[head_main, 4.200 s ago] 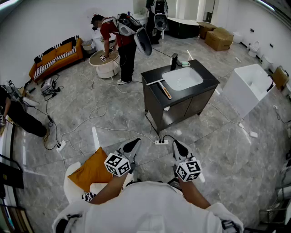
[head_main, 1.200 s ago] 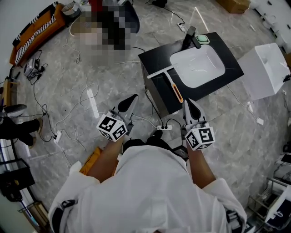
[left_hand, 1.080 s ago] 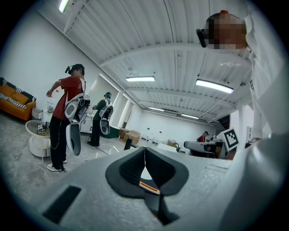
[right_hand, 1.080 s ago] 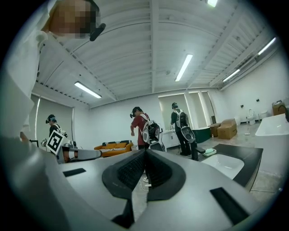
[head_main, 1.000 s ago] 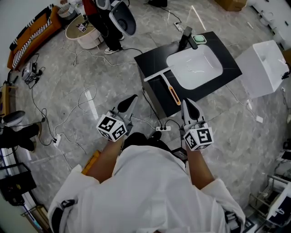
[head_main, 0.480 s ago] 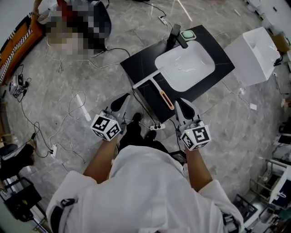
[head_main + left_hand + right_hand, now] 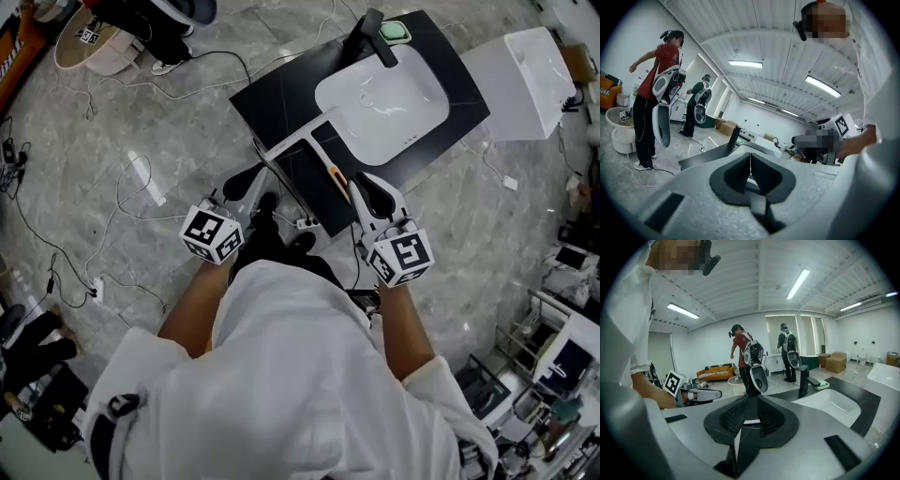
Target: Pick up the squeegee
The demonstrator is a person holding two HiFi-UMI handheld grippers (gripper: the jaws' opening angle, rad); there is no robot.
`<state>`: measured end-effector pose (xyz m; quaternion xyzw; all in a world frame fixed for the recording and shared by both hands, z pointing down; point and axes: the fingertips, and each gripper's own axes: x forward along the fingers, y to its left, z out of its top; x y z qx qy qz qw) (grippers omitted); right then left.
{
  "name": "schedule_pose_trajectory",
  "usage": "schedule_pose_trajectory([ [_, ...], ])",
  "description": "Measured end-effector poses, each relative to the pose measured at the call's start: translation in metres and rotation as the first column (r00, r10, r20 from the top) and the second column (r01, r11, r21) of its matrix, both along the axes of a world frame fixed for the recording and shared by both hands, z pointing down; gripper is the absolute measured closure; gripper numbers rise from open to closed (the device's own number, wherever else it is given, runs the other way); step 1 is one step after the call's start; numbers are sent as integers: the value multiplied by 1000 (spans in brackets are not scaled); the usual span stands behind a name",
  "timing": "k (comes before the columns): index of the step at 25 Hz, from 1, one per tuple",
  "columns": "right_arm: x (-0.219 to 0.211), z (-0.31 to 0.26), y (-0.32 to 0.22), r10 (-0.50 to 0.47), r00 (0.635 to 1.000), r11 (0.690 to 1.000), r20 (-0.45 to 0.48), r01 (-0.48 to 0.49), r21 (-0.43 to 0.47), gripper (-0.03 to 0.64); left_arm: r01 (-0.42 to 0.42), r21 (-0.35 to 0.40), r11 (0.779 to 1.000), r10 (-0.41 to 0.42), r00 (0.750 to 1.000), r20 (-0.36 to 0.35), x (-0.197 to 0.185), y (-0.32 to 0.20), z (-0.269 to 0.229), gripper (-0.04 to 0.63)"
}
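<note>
The squeegee (image 7: 314,155) lies flat on the black countertop (image 7: 277,98), left of the sink. It has a white blade and shaft and an orange grip (image 7: 338,178) that points toward me. My right gripper (image 7: 367,190) hovers just right of the orange grip, clear of it. Its jaws have just eased a hair apart but still look shut with nothing between them (image 7: 751,399). My left gripper (image 7: 236,184) is shut and empty (image 7: 750,157). It hangs over the floor, left of the cabinet's near corner.
A white basin (image 7: 380,94) with a black faucet (image 7: 367,33) and a green soap dish (image 7: 395,31) fills the counter's right side. A white box (image 7: 520,80) stands further right. Cables and a power strip (image 7: 305,223) lie at the cabinet's foot. People stand at the far left.
I have stepped up to the cabinet, and it now sits closer in view. Both grippers have moved forward and down toward the counter, the right one reaching beside the orange grip.
</note>
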<state>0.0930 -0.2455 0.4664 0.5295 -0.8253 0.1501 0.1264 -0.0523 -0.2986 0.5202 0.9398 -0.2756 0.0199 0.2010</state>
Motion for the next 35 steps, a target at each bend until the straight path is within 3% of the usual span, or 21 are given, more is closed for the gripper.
schedule_pose_trajectory([
  [4,-11,27,-25,-33,999,996,-16,32,-78,537,14,-27,1000,-14,1000,4,-4,-13,20,579],
  [11,-14,89,-60,-61,996,970,-67,44,-240,514,19,-86,996,-19,1000,5,-14,-29,49,579],
  [20,-9,163,-75,-156,976,902,-152,78,-424,499,15,-127,992,-15,1000,5,-16,-42,72,579],
  [35,-4,219,-78,-296,928,803,-225,114,-586,499,36,-156,987,-34,999,13,-13,-52,94,578],
])
